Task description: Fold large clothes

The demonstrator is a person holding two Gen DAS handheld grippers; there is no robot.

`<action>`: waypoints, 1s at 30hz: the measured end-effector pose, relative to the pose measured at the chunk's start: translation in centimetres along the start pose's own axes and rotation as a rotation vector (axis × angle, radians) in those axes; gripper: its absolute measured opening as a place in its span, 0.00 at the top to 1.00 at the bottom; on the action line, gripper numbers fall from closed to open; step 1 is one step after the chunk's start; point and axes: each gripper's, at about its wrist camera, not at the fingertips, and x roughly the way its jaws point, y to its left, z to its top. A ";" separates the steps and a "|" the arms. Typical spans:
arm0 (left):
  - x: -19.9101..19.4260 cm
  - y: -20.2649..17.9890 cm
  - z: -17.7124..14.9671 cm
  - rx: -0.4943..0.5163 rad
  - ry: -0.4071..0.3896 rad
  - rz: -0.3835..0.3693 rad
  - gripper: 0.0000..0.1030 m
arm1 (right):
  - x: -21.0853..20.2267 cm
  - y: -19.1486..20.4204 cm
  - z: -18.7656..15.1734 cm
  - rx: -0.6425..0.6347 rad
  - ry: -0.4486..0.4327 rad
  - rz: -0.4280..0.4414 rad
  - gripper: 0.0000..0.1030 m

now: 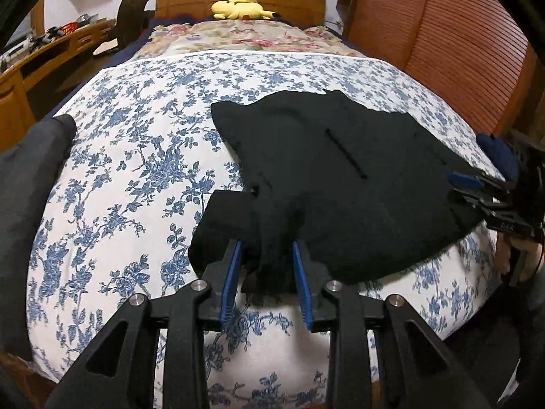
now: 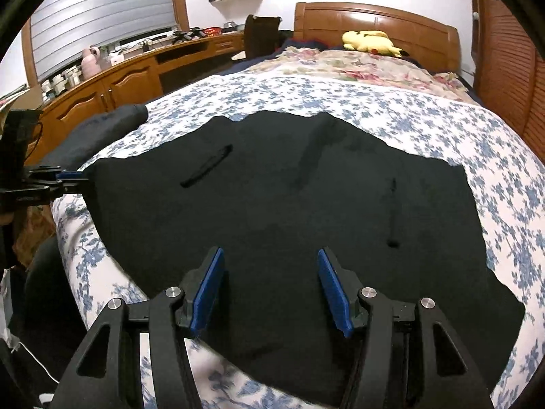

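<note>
A large black garment (image 1: 340,184) lies spread on the blue-flowered bed sheet (image 1: 136,156); it fills the middle of the right wrist view (image 2: 289,211). My left gripper (image 1: 267,255) is closed partway on a bunched corner of the garment at its near left edge, with cloth between the blue pads (image 1: 231,279). It shows at the left edge of the right wrist view (image 2: 68,179). My right gripper (image 2: 270,283) is open over the garment's near edge, with nothing between the pads. It also shows at the right in the left wrist view (image 1: 466,184).
A dark grey garment (image 1: 30,177) lies at the bed's left edge. A flowered blanket (image 1: 238,37) and a yellow plush toy (image 1: 242,8) lie near the wooden headboard. A wooden desk (image 2: 112,78) runs along the left; slatted wooden doors (image 1: 453,41) stand at the right.
</note>
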 end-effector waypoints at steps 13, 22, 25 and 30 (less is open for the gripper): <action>-3.3 -12.0 7.9 0.256 -0.163 -0.036 0.98 | -6.5 -4.4 -4.4 0.072 -0.074 -0.099 0.43; 0.6 -28.3 12.2 0.470 -0.155 -0.181 0.98 | -11.8 -8.6 -8.1 0.189 -0.110 -0.215 0.43; 2.5 -32.0 11.8 0.495 -0.120 -0.235 0.98 | -13.0 -9.4 -9.3 0.222 -0.114 -0.237 0.43; 5.4 -34.3 10.1 0.505 -0.046 -0.243 0.98 | -14.3 -9.9 -10.4 0.246 -0.102 -0.255 0.43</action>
